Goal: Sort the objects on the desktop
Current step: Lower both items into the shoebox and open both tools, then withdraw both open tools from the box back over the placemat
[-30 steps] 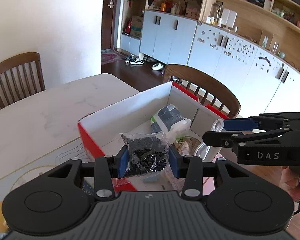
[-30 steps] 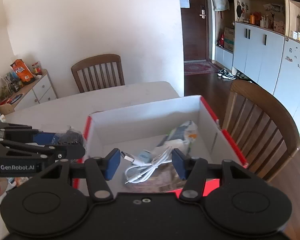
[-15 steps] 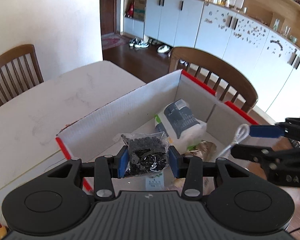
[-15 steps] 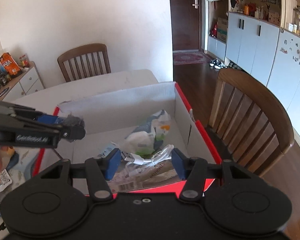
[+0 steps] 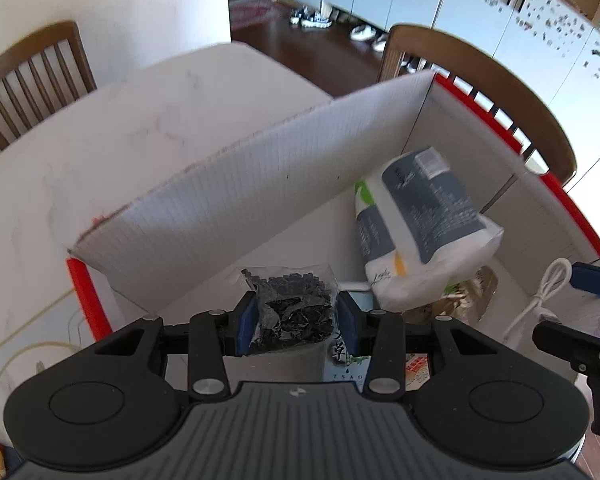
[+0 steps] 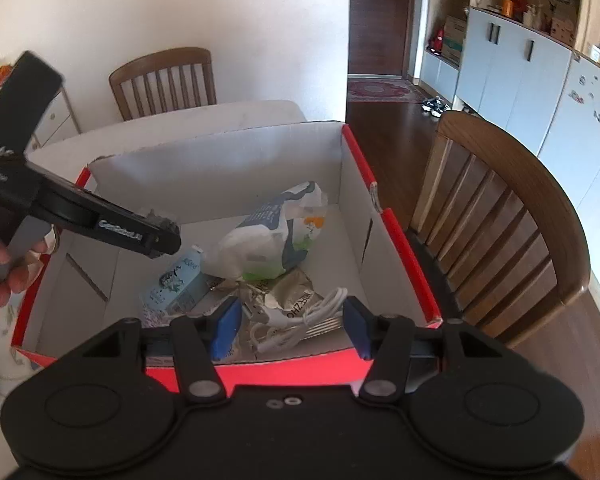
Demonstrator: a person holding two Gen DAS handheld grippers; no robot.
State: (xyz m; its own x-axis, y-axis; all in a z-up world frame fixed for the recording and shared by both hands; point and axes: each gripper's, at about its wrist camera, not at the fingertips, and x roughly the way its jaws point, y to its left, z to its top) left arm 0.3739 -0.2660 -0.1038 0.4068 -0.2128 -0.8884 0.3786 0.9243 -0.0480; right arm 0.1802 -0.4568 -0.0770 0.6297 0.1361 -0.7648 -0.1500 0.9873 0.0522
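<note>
A red-rimmed white cardboard box (image 5: 236, 184) stands on the table; it also shows in the right wrist view (image 6: 356, 148). My left gripper (image 5: 296, 324) is shut on a clear bag of black pieces (image 5: 294, 312) and holds it over the box's near left part. My right gripper (image 6: 290, 330) is shut on a coiled white USB cable (image 6: 300, 320) and holds it over the box's near edge. The cable also shows in the left wrist view (image 5: 540, 300). Inside the box lie a white and blue tissue pack (image 5: 424, 224), a small blue-labelled pack (image 6: 180, 284) and a crinkled foil packet (image 6: 292, 296).
A white tabletop (image 5: 120, 140) extends left of the box. Wooden chairs stand behind the table (image 6: 164, 80) and right of the box (image 6: 500, 208). Cabinets line the far wall (image 6: 520, 64). A hand holds the left gripper's handle (image 6: 0, 264).
Both grippers have moved forward and down over the box, each with its load. The box now fills more of both views.
</note>
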